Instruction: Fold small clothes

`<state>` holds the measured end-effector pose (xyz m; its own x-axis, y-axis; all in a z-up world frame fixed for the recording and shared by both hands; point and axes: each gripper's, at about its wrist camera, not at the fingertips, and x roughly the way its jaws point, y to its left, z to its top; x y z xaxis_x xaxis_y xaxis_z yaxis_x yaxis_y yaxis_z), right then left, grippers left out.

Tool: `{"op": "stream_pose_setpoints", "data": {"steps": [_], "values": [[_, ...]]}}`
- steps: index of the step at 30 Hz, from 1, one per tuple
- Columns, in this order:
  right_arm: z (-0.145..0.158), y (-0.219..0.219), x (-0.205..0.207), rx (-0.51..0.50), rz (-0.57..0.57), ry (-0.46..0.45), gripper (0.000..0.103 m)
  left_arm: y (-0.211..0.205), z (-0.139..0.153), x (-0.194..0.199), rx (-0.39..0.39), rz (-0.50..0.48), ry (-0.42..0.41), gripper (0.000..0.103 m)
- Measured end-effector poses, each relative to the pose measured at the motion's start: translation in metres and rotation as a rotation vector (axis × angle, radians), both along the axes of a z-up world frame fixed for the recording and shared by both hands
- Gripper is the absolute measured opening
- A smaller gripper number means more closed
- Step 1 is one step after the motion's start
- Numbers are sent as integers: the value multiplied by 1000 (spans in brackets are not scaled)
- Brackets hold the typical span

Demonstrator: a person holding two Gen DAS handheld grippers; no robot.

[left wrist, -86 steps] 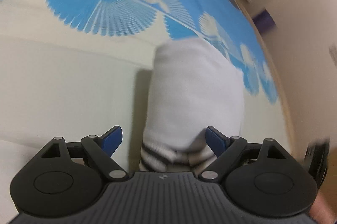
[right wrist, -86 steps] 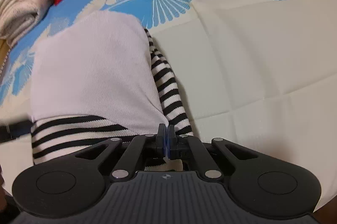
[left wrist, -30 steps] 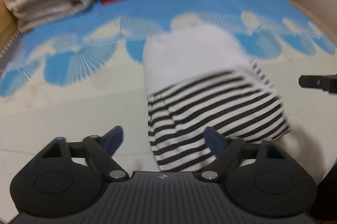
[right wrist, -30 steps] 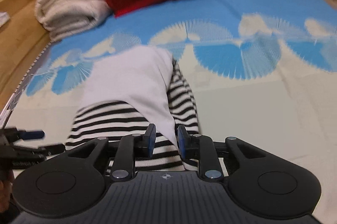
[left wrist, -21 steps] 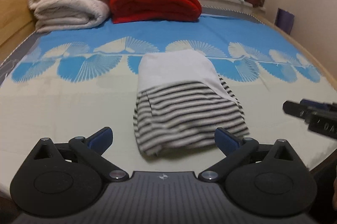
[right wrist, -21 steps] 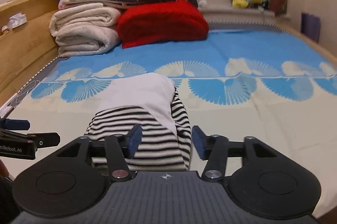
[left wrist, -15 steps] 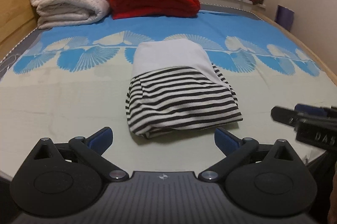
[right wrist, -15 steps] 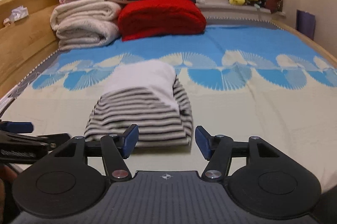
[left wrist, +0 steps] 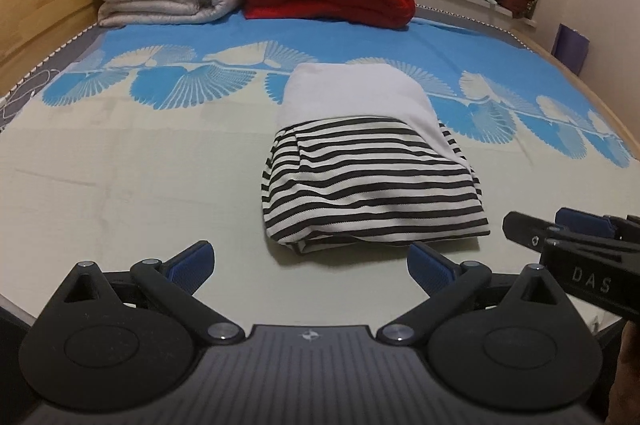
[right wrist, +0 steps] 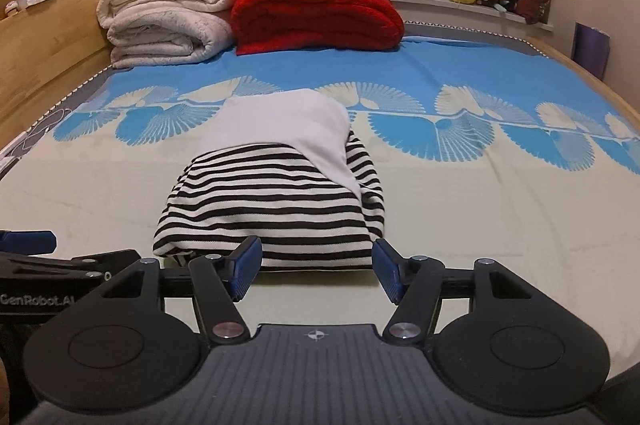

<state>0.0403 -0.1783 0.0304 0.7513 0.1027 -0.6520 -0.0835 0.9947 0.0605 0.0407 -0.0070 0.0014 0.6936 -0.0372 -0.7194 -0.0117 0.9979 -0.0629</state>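
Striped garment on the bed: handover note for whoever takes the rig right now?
Left gripper: open, empty, just short of the garment's near edge.
Right gripper: open, empty, at the near edge, not gripping.
Garment: compact fold on the bedspread, white panel on top at the far end, stripes toward you. Nothing touches it.
Done: it looks folded and released.
Left: probably only tidying the slightly bulging near-left corner, if anything. No other small clothes visible; the blankets at the head of the bed are already folded.

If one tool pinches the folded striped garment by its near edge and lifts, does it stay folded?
Probably not. The striped garment is soft knit in loose layers, so it would likely droop and unfold. The white upper layer merely drapes over it and may slide. It looks light, so pushing would probably bunch it.
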Motion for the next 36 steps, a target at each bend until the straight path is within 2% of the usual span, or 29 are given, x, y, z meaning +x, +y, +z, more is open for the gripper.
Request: {"op": "stream_pose_setpoints", "data": {"steps": [36], "values": [[-3,11,5,-18,24,-2,64,-3,-2,1,-31,-28,-15,102]]}}
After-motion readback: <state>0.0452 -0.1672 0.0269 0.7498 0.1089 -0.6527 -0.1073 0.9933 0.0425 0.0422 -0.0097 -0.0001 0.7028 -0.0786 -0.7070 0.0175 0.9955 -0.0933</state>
